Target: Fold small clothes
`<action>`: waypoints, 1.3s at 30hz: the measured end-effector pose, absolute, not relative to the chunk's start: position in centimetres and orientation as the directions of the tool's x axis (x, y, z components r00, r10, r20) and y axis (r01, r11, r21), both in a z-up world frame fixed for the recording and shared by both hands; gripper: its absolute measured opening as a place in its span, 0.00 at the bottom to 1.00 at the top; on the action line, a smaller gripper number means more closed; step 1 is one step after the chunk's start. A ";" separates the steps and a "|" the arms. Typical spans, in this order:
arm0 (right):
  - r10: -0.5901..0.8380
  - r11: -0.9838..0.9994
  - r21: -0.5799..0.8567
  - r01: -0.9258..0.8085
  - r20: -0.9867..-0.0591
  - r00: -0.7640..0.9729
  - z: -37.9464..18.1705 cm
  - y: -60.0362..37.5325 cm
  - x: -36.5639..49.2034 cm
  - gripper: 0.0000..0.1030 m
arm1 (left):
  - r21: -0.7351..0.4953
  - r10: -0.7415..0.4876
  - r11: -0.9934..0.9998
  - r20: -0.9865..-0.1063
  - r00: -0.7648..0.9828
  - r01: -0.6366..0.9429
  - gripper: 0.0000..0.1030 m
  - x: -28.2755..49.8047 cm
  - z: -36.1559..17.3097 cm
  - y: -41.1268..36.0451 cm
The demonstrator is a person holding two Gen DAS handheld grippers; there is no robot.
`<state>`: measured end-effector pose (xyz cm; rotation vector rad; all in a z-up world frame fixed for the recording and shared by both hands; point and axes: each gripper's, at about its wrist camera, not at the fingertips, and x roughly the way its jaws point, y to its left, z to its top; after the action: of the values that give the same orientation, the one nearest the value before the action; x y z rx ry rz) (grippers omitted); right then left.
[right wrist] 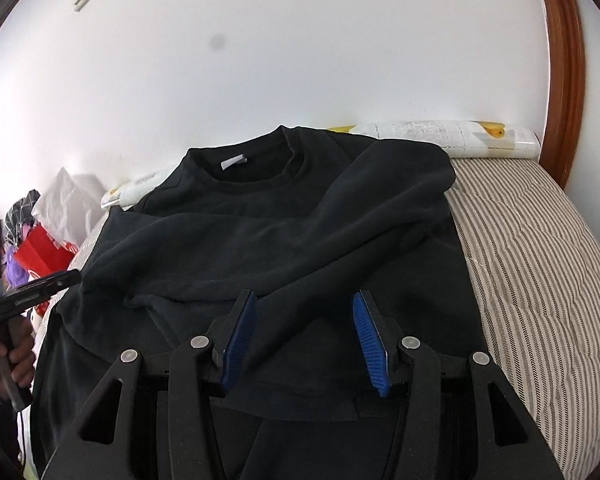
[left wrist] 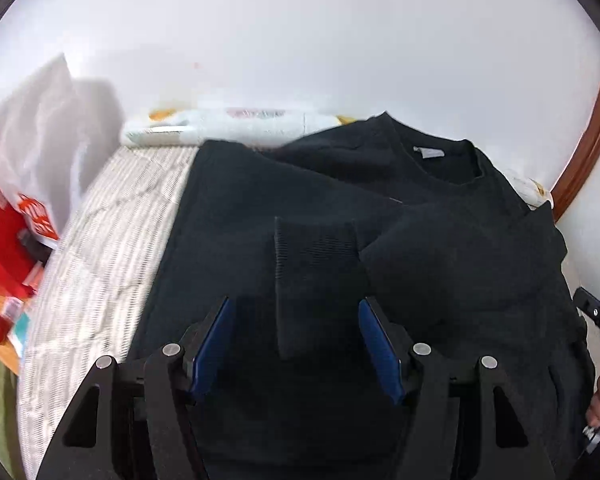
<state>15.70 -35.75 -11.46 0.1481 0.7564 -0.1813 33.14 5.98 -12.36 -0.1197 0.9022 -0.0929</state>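
The black sweatshirt [right wrist: 260, 240] lies flat on the striped mattress [right wrist: 540, 264], collar at the far end by the wall and hem nearest, so its long axis runs near to far, both sleeves crossed over the chest. It looks soft, limp and fairly thick; I'd pinch the hem corners. The left gripper [left wrist: 296, 344] and the right gripper [right wrist: 304, 336] hover over the near end, jaws spread, empty.

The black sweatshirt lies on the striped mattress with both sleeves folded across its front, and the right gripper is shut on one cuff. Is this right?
Not quite. The right gripper is open: in the right wrist view its blue pads stand apart above the cloth and hold nothing. The rest holds: the black sweatshirt lies on the striped mattress with both sleeves folded across its front.
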 end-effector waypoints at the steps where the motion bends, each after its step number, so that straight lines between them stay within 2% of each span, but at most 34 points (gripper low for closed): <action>1: -0.115 0.975 0.060 0.216 -0.691 0.714 -11.5 -35.7 15.7 0.48 | -0.148 -0.138 0.988 -0.777 0.615 0.035 0.56 33.4 -12.8 5.9; 5: -0.131 0.972 0.052 0.230 -0.694 0.708 -12.3 -35.9 15.5 0.48 | -0.141 -0.144 0.989 -0.786 0.601 0.053 0.42 34.1 -14.2 4.8; 7: -0.116 0.971 0.069 0.227 -0.697 0.708 -12.6 -36.2 15.5 0.48 | -0.122 -0.126 0.991 -0.783 0.610 0.049 0.39 34.0 -14.4 4.4; 8: -0.116 0.971 0.070 0.230 -0.701 0.704 -12.7 -36.3 15.6 0.48 | -0.106 -0.111 0.993 -0.782 0.613 0.044 0.33 34.0 -14.5 4.3; 9: -0.121 0.970 0.066 0.234 -0.703 0.701 -12.9 -36.4 15.6 0.48 | -0.083 -0.084 0.996 -0.781 0.619 0.030 0.21 34.0 -14.4 4.2; 11: -0.134 0.969 0.055 0.242 -0.706 0.696 -13.1 -36.5 15.6 0.48 | -0.077 -0.068 0.997 -0.777 0.626 0.013 0.08 33.8 -14.3 4.4; 15: -0.147 0.963 0.060 0.263 -0.703 0.696 -13.0 -36.8 15.4 0.48 | -0.117 -0.099 0.993 -0.773 0.627 0.013 0.06 33.1 -13.5 4.9; 22: -0.188 0.955 0.042 0.295 -0.683 0.705 -11.8 -36.9 14.6 0.48 | -0.159 -0.137 0.987 -0.703 0.698 0.034 0.05 29.7 -9.7 6.6; 27: -0.204 0.955 0.019 0.296 -0.682 0.702 -11.2 -35.9 14.4 0.48 | -0.138 -0.096 0.990 -0.681 0.726 0.001 0.05 28.8 -8.7 8.4; 32: -0.222 0.957 -0.014 0.291 -0.680 0.698 -10.6 -35.4 14.3 0.48 | -0.145 -0.080 0.989 -0.696 0.713 -0.031 0.04 28.1 -9.6 10.3; 35: -0.290 0.942 -0.078 0.325 -0.678 0.676 -10.9 -35.9 14.6 0.49 | -0.137 -0.070 0.990 -0.721 0.690 -0.043 0.04 27.8 -11.0 10.7; 39: -0.339 0.922 -0.122 0.368 -0.715 0.611 -12.7 -37.4 15.2 0.49 | -0.128 -0.066 0.991 -0.747 0.662 -0.046 0.04 27.9 -12.5 10.3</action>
<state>15.20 -37.40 -12.66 0.0385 0.8170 -0.4078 27.91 10.34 -12.46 -0.1400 0.8480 -0.0111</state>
